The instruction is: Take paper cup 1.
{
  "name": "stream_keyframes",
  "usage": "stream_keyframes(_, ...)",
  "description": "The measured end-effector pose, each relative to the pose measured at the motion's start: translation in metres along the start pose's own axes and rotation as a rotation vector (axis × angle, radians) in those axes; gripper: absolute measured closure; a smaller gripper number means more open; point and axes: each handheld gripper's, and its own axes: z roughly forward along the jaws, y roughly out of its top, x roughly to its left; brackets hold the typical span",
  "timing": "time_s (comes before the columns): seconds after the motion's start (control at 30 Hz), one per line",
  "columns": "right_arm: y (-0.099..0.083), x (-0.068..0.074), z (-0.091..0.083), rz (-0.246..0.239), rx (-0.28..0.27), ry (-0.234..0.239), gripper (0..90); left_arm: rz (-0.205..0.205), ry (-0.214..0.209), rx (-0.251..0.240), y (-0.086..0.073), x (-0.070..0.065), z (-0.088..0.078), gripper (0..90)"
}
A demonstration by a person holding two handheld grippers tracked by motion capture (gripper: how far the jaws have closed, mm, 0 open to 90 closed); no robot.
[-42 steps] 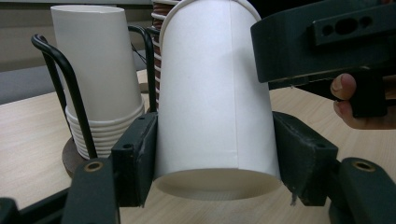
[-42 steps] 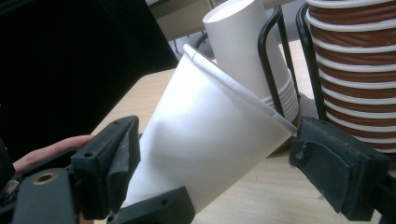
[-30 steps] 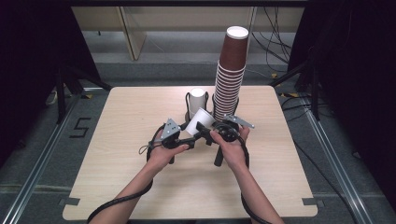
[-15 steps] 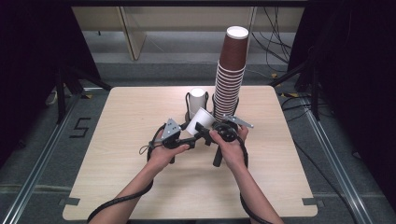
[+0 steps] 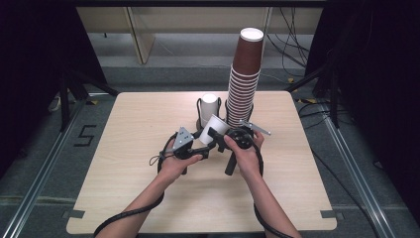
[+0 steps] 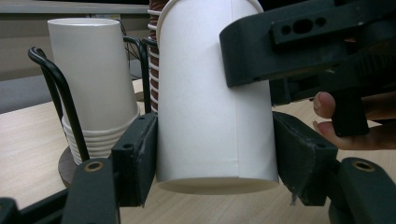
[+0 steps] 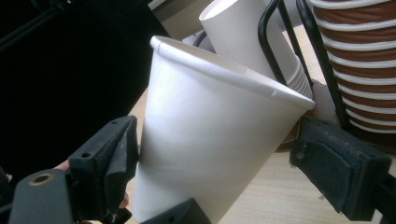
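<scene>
A white paper cup hangs tilted above the table between both grippers, seen as cup from above. My left gripper is shut on its lower part, both pads flat against the wall. My right gripper straddles the same cup nearer the rim. Its left pad lies against the wall, while the right pad stands slightly off below the rim. From above, the left gripper and right gripper meet at the cup, just in front of the cup holder.
A black wire holder carries a nested stack of white cups, bases up. Right beside it rises a tall stack of brown cups. The wooden table has free room left, right and in front. Cables trail off the near edge.
</scene>
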Motion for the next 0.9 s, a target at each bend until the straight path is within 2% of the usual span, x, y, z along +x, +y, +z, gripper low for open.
stream_keyframes(0.03, 0.0001, 0.0029, -0.0007, 0.04, 0.012, 0.002, 15.1, 0.001, 0.001, 0.001, -0.0001, -0.0005, 0.0, 35.0)
stream_keyframes(0.07, 0.0005, 0.0009, 0.0007, 0.013, 0.004, 0.007, 15.2, -0.001, -0.001, 0.001, -0.0003, -0.0009, 0.0001, 35.0)
stream_keyframes(0.13, 0.0005, -0.0003, 0.0013, 0.003, 0.003, 0.006, 15.2, 0.001, -0.006, -0.001, -0.0009, -0.0023, 0.0006, 35.0)
stream_keyframes(0.23, -0.0003, 0.0001, 0.0025, 0.01, 0.009, 0.008, 15.4, 0.005, -0.013, 0.003, -0.0012, -0.0052, 0.0011, 35.0)
stream_keyframes(0.43, -0.0006, -0.0026, 0.0038, -0.01, 0.014, -0.003, 15.5, 0.006, -0.016, 0.009, -0.0023, -0.0063, 0.0011, 35.0)
stream_keyframes(0.53, -0.0009, -0.0016, 0.0049, 0.013, 0.025, 0.004, 15.6, 0.008, -0.017, 0.012, -0.0036, -0.0066, 0.001, 35.0)
stream_keyframes(0.57, -0.0008, -0.003, 0.0052, 0.002, 0.026, -0.002, 15.8, 0.006, -0.019, 0.005, -0.0044, -0.0067, 0.0017, 35.0)
stream_keyframes(0.8, -0.0013, -0.0026, 0.0067, 0.031, 0.048, 0.006, 20.3, 0.008, -0.012, 0.017, -0.0065, -0.0063, 0.0003, 35.0)
stream_keyframes(0.83, -0.0014, -0.0038, 0.007, 0.022, 0.05, 0.005, 21.0, 0.007, -0.012, 0.017, -0.0064, -0.0063, 0.0002, 35.0)
stream_keyframes(0.9, -0.0017, -0.002, 0.0069, 0.055, 0.054, 0.019, 22.8, 0.01, -0.015, 0.008, -0.0063, -0.0061, 0.0001, 35.0)
